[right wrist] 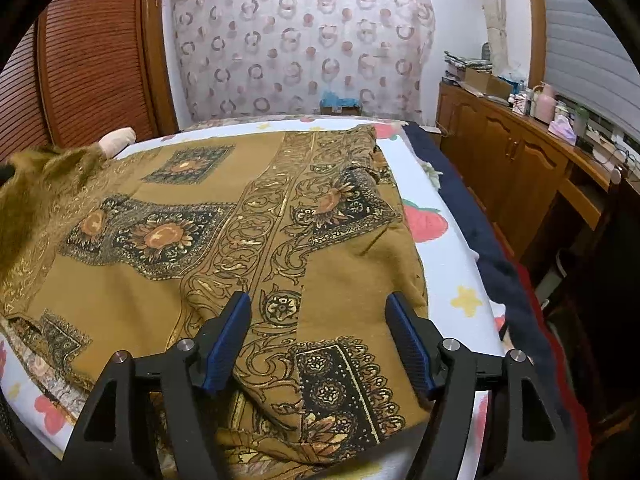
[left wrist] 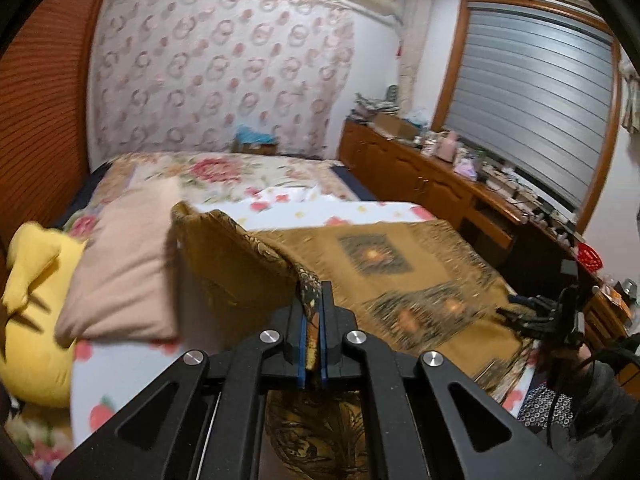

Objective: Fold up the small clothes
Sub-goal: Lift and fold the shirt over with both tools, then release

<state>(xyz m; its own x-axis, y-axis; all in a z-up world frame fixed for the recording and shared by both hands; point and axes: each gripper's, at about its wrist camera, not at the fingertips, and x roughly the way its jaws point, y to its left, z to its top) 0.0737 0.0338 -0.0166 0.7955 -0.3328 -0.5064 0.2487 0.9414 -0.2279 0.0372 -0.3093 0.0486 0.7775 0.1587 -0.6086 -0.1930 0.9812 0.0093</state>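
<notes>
A mustard-brown garment (right wrist: 200,216) with gold scrollwork and dark sunflower panels lies spread on the bed. In the left wrist view my left gripper (left wrist: 315,300) is shut on an edge of this garment (left wrist: 240,256) and holds it lifted, so a flap stands up from the bed. That raised flap shows blurred at the far left of the right wrist view. My right gripper (right wrist: 318,304) stands open just above the garment's near edge, its blue pads (right wrist: 228,340) apart with cloth lying under and between them, not pinched. The right gripper (left wrist: 532,316) also shows at the right of the left wrist view.
A white sheet (right wrist: 452,264) with red fruit prints covers the bed. A pink pillow (left wrist: 120,264) and a yellow plush toy (left wrist: 28,288) lie at the left. A wooden cabinet (right wrist: 516,160) with clutter runs along the right wall. A brown slatted door (right wrist: 84,52) stands at left.
</notes>
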